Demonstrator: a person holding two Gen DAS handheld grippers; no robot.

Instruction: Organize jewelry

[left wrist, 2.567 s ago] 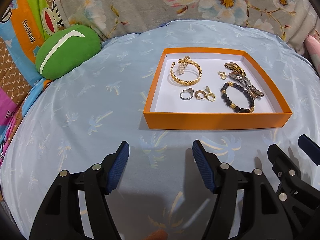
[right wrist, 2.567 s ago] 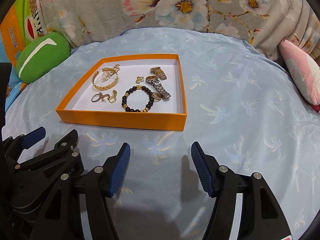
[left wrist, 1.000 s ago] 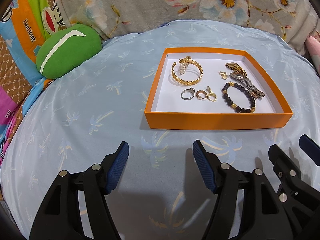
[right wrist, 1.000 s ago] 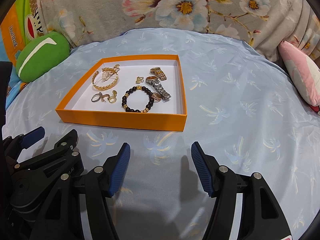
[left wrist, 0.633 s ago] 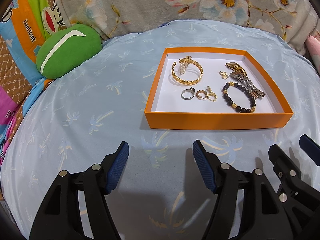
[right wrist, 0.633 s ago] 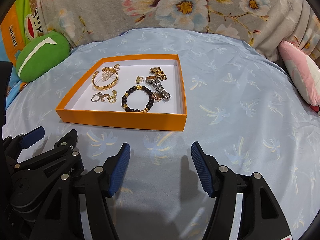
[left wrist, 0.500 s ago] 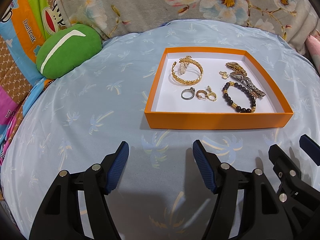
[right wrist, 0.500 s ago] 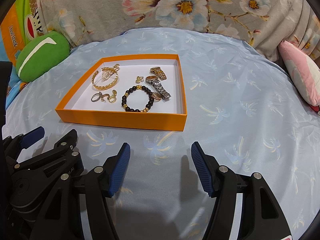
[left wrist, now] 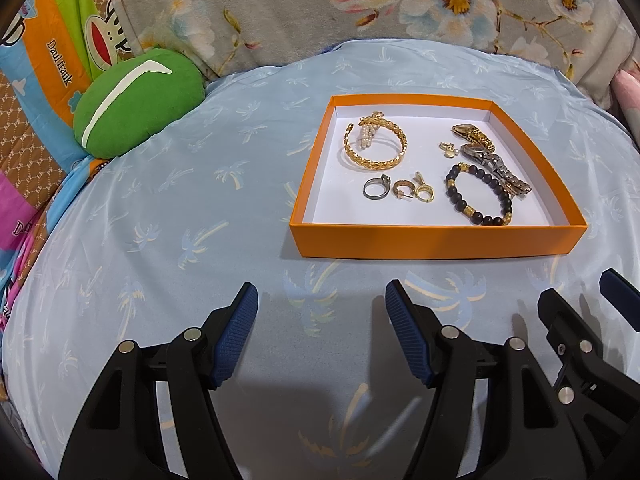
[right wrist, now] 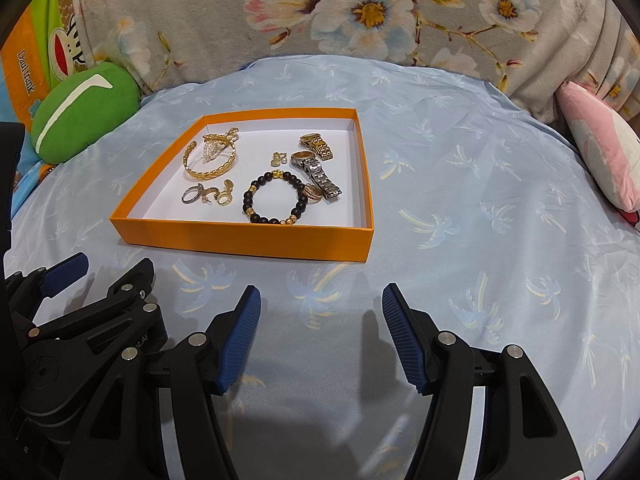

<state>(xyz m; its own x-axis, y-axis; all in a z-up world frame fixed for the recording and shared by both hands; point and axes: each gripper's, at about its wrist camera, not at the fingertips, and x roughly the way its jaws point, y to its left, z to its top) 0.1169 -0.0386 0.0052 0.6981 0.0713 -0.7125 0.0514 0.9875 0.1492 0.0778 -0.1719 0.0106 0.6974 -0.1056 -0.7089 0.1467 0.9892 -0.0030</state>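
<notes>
Left gripper (left wrist: 321, 304) and right gripper (right wrist: 321, 306) — both spread wide, gripping nothing, above blue sheet (left wrist: 192, 208). Jewelry — gold bangle (left wrist: 375, 147), bead bracelet (left wrist: 478, 199), watches, rings — inside orange box (left wrist: 436, 240) just ahead.

Both tools are matte black plastic frames with open triangular cut-outs and round silver screw heads at the pivots. The left gripper (left wrist: 321, 334) and the right gripper (right wrist: 321, 338) each carry ribbed dark-blue pads (right wrist: 239, 342) on their jaws.
</notes>
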